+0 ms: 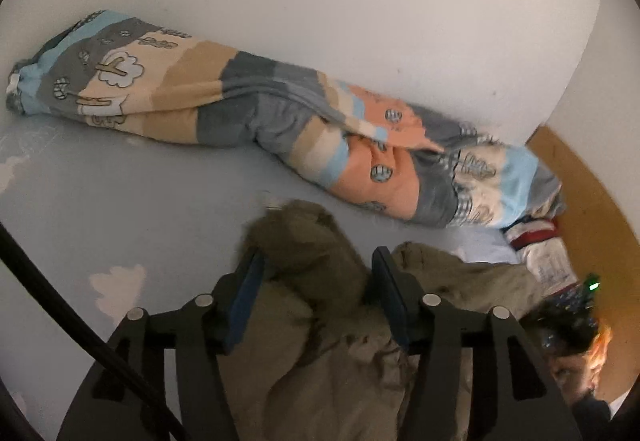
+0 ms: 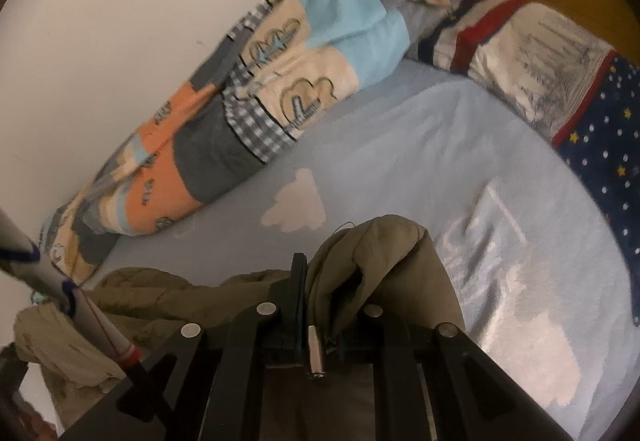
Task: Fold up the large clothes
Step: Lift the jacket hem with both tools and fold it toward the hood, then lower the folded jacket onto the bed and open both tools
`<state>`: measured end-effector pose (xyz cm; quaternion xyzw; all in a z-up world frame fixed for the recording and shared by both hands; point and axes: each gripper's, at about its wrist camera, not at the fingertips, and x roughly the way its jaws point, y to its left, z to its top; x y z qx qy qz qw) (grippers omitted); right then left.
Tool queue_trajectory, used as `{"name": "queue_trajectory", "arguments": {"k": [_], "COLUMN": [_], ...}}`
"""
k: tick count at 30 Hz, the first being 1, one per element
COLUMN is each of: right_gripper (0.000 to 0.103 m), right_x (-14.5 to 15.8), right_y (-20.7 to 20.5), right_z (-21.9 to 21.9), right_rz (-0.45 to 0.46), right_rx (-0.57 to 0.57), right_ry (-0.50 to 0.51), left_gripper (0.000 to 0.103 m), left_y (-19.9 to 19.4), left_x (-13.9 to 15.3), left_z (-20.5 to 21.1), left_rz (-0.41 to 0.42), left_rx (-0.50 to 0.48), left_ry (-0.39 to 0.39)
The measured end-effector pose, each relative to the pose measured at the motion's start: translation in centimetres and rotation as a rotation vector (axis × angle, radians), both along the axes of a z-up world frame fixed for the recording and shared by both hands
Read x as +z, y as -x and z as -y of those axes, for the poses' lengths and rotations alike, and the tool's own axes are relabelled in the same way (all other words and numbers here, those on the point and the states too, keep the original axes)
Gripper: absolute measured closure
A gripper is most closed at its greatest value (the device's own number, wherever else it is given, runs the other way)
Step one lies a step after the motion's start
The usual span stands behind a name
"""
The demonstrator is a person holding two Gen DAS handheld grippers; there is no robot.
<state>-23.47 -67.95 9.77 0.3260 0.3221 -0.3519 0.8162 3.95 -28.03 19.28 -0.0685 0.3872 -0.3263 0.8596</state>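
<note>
On the bed [image 2: 400, 129], over a pale blue sheet printed with clouds, an olive coat [image 1: 340, 341] is seen bunched low in both wrist views. Fur trim [image 1: 304, 237], presumably of the hood, is bracketed by the left gripper [image 1: 316, 265]; its blue pads stand apart with the bulky trim between them, and whether pressure is applied cannot be told. The right gripper [image 2: 332, 277] is only partly seen: one finger lies against a fold of olive cloth, the other is draped over and hidden, so a pinch on the coat is judged likely. A metal cord end [image 2: 314, 355] hangs at the throat of that gripper. A rolled patchwork quilt [image 1: 280, 113] lies along the wall [image 1: 360, 1], well apart from the coat; a striped and starred pillow [image 2: 560, 81] sits at the bed's far end. The coat is judged soft, padded and fairly heavy for cloth, with no stiffness; sag and dragging on the sheet are to be expected when lifted. The shell looks matte, so slipping is thought a minor risk, but fur is a poor hold, since pile compresses and sheds grip. Seams, hem corners or shoulder points are judged better places to be taken, both layers pinched together. Cords and hardware may snag on the fingers.
</note>
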Motion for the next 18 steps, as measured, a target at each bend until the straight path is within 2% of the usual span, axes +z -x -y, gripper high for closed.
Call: {"name": "queue_trajectory", "arguments": {"k": [5,9,12,14,15,17,18], "right_gripper": [0.091,0.083,0.074,0.062,0.059,0.046,0.045], "right_x": [-2.1,-2.4,-0.9,0.5,1.3,3.3,4.2], "right_y": [-0.4,0.7,2.1,3.0,3.6,5.0,5.6], "right_z": [1.2,2.7,3.1,3.0,3.0,2.7,2.6], "right_rz": [-0.011,0.086,0.160,0.197,0.211,0.235,0.241], "right_rx": [-0.037,-0.046,-0.040,-0.033,-0.040,-0.056,-0.060], "right_ry": [-0.032,-0.155,-0.213,-0.224,-0.219,-0.178,-0.161], "left_gripper": [0.047,0.047,0.047,0.047,0.047,0.047,0.047], "left_y": [0.8,2.4,4.1,5.4,6.0,7.1,7.7], "left_x": [1.4,1.2,0.8,0.7,0.7,0.5,0.4], "left_z": [-3.2,-2.5,-1.2,-0.1,0.3,1.4,1.8], "left_rz": [0.074,0.076,0.077,0.085,0.086,0.077,0.077], "left_rx": [0.014,-0.046,-0.091,-0.120,-0.130,-0.159,-0.171], "left_ry": [-0.013,-0.043,-0.062,-0.069,-0.071,-0.073,-0.080]}}
